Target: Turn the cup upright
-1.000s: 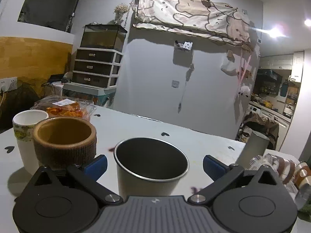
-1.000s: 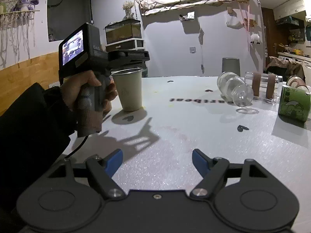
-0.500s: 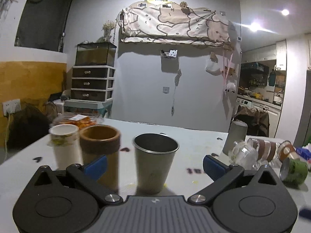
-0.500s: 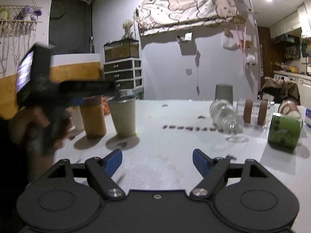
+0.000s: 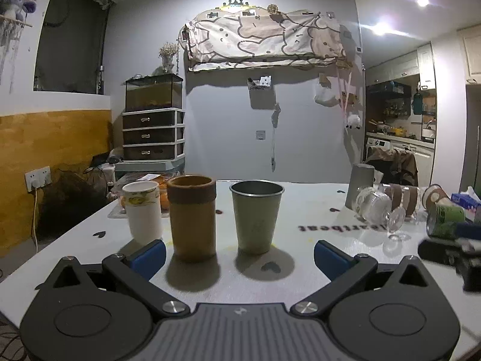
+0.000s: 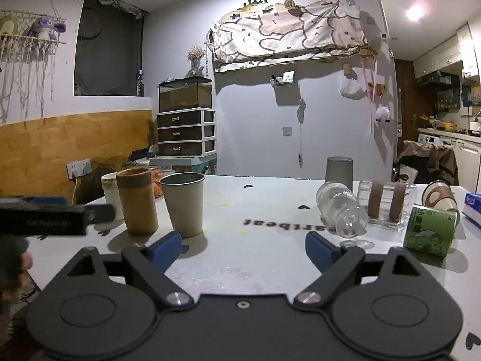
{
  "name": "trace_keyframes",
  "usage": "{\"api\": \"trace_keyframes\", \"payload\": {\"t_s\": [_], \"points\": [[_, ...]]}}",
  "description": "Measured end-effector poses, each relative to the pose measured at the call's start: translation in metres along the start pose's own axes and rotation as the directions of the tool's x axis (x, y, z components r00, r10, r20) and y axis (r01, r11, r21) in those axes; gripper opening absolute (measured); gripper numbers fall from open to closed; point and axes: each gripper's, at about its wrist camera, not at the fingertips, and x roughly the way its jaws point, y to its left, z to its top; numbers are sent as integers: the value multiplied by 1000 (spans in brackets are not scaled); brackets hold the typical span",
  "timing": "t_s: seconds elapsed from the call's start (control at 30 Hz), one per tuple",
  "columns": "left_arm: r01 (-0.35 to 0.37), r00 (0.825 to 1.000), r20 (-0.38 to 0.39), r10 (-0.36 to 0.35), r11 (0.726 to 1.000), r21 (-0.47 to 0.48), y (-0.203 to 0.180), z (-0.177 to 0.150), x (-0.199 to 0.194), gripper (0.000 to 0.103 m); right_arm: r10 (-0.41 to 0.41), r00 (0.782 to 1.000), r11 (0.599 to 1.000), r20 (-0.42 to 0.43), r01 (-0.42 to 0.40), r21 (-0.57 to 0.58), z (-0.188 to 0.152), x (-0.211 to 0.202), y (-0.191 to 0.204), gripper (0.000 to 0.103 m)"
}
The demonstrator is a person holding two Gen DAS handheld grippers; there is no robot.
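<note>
White worktop (image 5: 300, 210) with heart marks, steel cup (image 5: 256, 216) upright, both grippers' jaws spread empty, drawer unit (image 6: 186, 132) by grey wall

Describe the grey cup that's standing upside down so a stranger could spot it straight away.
Start at the white table and look to its far edge, toward the grey wall. Behind the clear glass lying on its side stands the grey cup, mouth down and flat bottom up. It is the only plain grey, upside-down one; the cups on the left stand open-side up.
</note>
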Motion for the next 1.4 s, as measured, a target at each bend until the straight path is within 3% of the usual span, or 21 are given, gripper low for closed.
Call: {"api": "trace_keyframes", "payload": {"t_s": [0.3, 0.6, 1.4], "points": [[-20, 1000, 7, 20, 1000, -2, 4, -9, -19, 103, -50, 999, 999, 0, 50, 0, 0, -2, -1, 103], [-35, 999, 0, 35, 999, -2, 4, -12, -19, 103, -87, 996, 996, -14, 87, -14, -3, -2, 1, 103], [-47, 999, -19, 46, 999, -15, 6, -14, -16, 103, -86, 996, 996, -14, 85, -17, -3, -2, 2, 103]]}}
